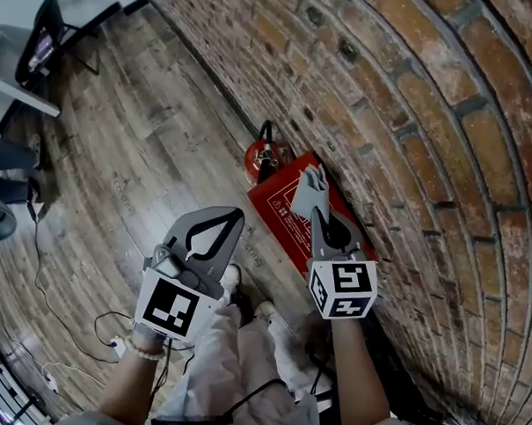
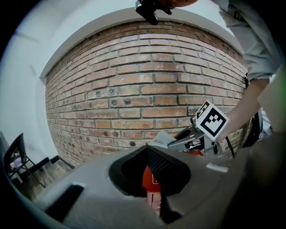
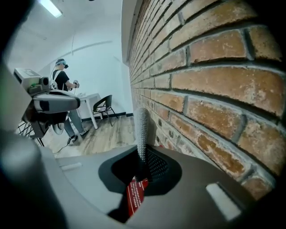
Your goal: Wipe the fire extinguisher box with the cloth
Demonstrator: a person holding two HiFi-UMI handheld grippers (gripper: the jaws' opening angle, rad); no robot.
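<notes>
A: Brick wall (image 1: 411,125) fills the right side, plank floor (image 1: 147,114) the left, and a black chair (image 1: 40,39) stands off in the far corner. Where's the box?
B: The box (image 1: 283,219) is red and lies flat on the floor, its long edge tight against the foot of the wall. There's white print on its top face.
A: And the red thing at its far end?
B: That's the extinguisher (image 1: 258,158), just beside the box and also at the wall, with a black handle on top.
A: Tools, go.
B: The right tool (image 1: 319,209) is over the box, close to the bricks, with its jaws clamped on the cloth (image 1: 307,191). The cloth is grey and sticks out past the tips as a folded flap. In the right gripper view it rises from between the jaws as a knobbly strip with bricks just beside it. The box's red label shows through the opening under the jaws.
A: Is the cloth on the box?
B: It's over the box from the head view. Whether it touches, I can't tell.
A: Left tool?
B: The left tool (image 1: 238,215) hangs over the floor to the left of the box, tips together, nothing between them. Its own view faces the wall, with the red box showing through the opening behind the tips and the right tool off to the right.
A: Anything small?
B: A thin dark cable (image 1: 37,268) trails across the floor on the person's left.
</notes>
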